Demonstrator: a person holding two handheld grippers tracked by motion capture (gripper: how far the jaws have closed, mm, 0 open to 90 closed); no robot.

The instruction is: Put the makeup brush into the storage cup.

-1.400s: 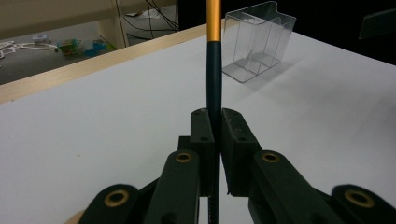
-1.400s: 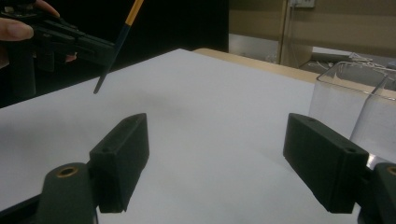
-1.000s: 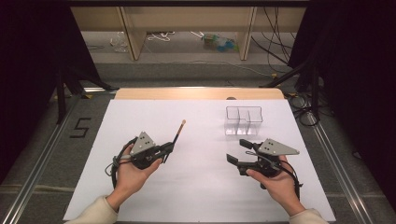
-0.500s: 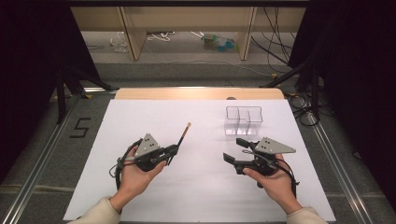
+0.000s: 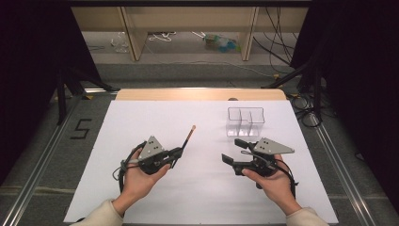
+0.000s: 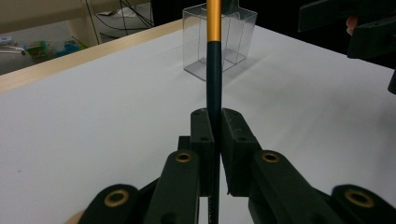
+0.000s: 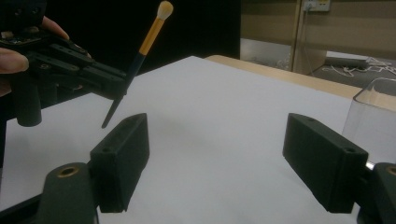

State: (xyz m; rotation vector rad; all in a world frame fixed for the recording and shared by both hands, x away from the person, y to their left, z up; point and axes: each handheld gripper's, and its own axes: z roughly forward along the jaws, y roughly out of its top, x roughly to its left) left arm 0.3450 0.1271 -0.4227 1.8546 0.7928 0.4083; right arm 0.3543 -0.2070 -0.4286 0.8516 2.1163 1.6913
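brush clamped on the left, right jaws wide

your left hand-held gripper (image 5: 178, 151) pinches the dark handle of the makeup brush (image 5: 188, 136), lifted off the white counter (image 5: 197, 197), bristles toward the clear organizer box (image 5: 246, 121). your right hand-held gripper (image 5: 235, 150) is spread wide with nothing between its jaws, near that box.

Clear divided box (image 5: 245, 121) on white table sheet (image 5: 141, 117) — wooden shelving (image 5: 131, 28) behind.

One brush (image 5: 187, 139), one clear box (image 5: 246, 121), two claws.
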